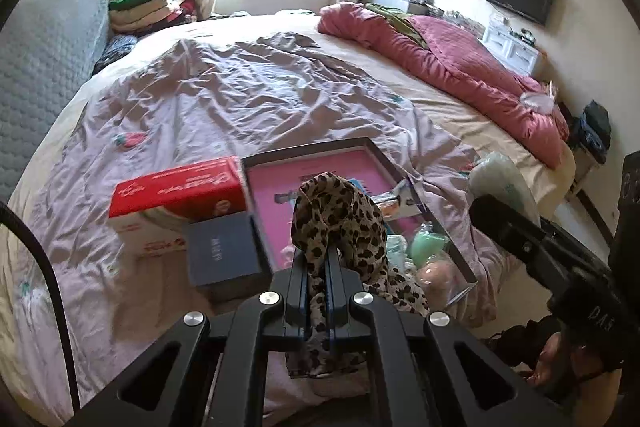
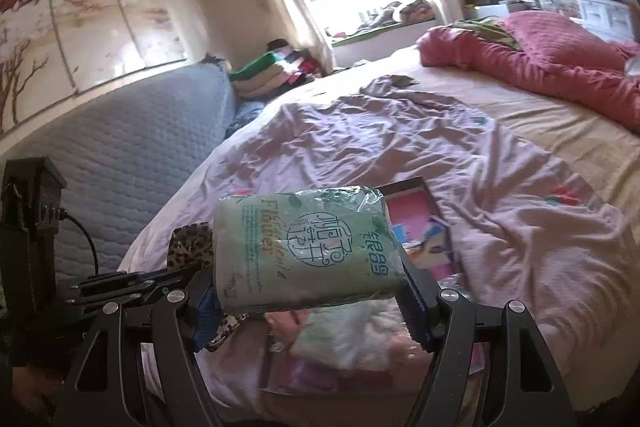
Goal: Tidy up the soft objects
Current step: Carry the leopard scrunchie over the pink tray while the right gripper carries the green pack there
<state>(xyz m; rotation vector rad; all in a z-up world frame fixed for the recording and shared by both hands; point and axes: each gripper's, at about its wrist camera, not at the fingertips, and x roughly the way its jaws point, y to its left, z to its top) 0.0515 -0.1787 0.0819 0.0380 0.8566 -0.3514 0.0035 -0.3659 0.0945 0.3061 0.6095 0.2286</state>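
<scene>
My left gripper [image 1: 316,259] is shut on a leopard-print scarf [image 1: 340,219], which bunches above the fingers and trails down under them. It hangs over a shallow dark-rimmed tray with a pink bottom [image 1: 276,179] that lies on the bed. My right gripper [image 2: 308,291] is shut on a green pack of tissues [image 2: 304,251], held lengthwise between both pads above the same tray [image 2: 404,203]. The pack [image 1: 500,183] and the right gripper's dark body show at the right edge of the left wrist view. The scarf [image 2: 188,247] shows at the left of the right wrist view.
A red and white box [image 1: 176,203] and a dark blue box [image 1: 224,251] sit left of the tray. Small soft items, one mint green [image 1: 426,247], lie in the tray's near end. A crumpled lilac sheet [image 1: 240,99] covers the bed; a pink quilt [image 1: 460,67] lies far right.
</scene>
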